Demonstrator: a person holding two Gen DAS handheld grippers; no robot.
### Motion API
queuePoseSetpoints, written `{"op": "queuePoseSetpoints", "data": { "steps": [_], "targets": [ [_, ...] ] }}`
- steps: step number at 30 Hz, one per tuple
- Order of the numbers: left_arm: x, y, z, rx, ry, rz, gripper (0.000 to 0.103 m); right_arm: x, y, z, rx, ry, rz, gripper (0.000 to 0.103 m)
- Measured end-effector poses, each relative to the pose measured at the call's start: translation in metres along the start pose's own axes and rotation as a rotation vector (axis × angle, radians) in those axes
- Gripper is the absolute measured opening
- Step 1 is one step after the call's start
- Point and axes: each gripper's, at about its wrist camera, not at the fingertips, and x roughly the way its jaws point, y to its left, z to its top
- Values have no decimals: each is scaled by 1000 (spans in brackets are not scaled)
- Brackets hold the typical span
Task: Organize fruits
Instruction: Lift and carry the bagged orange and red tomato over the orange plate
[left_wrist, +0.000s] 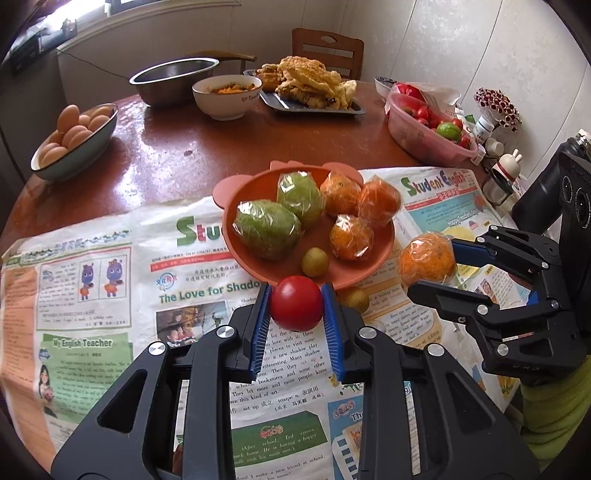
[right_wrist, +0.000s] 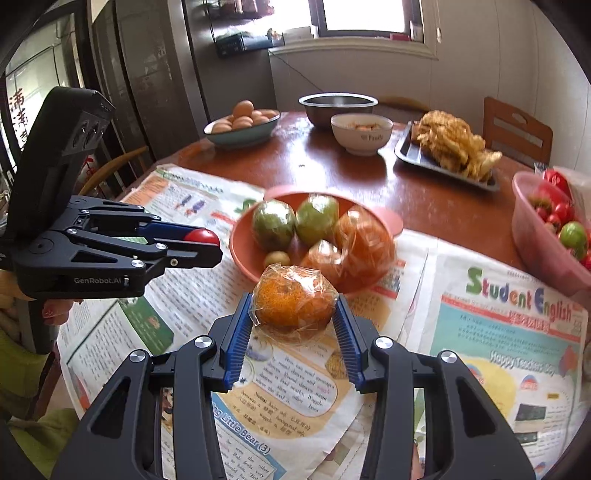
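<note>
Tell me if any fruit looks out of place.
One small green-yellow fruit lies on the newspaper just outside the orange plate, while its twin sits inside. Nothing looks spilled or damaged.

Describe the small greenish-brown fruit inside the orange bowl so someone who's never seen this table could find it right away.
Find the orange bowl on the newspaper in the middle of the round table. The small greenish-brown fruit lies at its near edge, between the wrapped green fruit and a wrapped orange. Everything else in the bowl is larger and plastic-wrapped.
</note>
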Motion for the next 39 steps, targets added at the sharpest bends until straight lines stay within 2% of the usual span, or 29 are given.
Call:
{"op": "queuePoseSetpoints", "data": {
  "steps": [9, 21, 39],
  "targets": [
    [-6, 4, 13, -3, -16, 8, 20, -10, -4, 25, -7, -41, -17, 42],
    [8, 10, 20, -6, 5, -2, 20, 2, -18, 45, 19, -51, -29, 42],
    [40, 6, 22, 19, 52, -35, 20, 45, -29, 66, -4, 24, -26, 42]
  ]
}}
